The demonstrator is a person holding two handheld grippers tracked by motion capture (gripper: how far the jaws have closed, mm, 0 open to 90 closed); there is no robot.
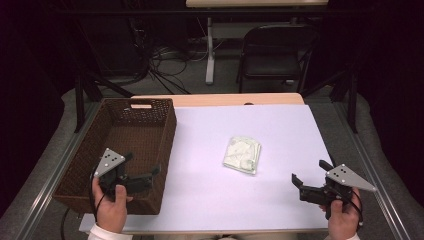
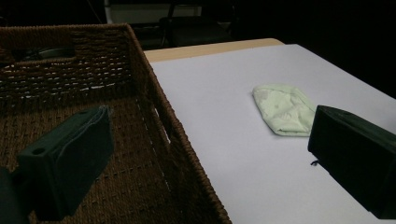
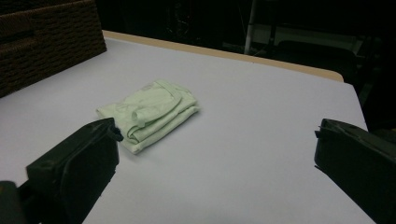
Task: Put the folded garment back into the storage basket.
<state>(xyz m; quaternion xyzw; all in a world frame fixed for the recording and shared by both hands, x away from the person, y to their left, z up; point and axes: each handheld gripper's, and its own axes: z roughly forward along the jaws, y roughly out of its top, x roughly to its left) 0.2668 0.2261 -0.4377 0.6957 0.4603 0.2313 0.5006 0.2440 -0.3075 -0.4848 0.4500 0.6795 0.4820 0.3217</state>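
Both my hands hold grippers low at the table's near edge: left gripper (image 1: 144, 172) over the basket (image 1: 169, 131), right gripper (image 1: 309, 176) near the folded green cloth (image 1: 242, 154), jaws apart, empty.

Free room: we see bare white table (image 1: 280, 135) on every side of the folded cloth (image 1: 242, 154), which lies alone near the middle. We find an open run from the right gripper (image 1: 308, 180) to it, jaws spread, nothing between. Obstacle: we note the basket (image 1: 167, 131) at the left, its tall woven wall standing between its inside and the cloth. The left gripper (image 1: 142, 166), jaws wide, straddles that wall near the front corner. The basket's inside lies open from above.
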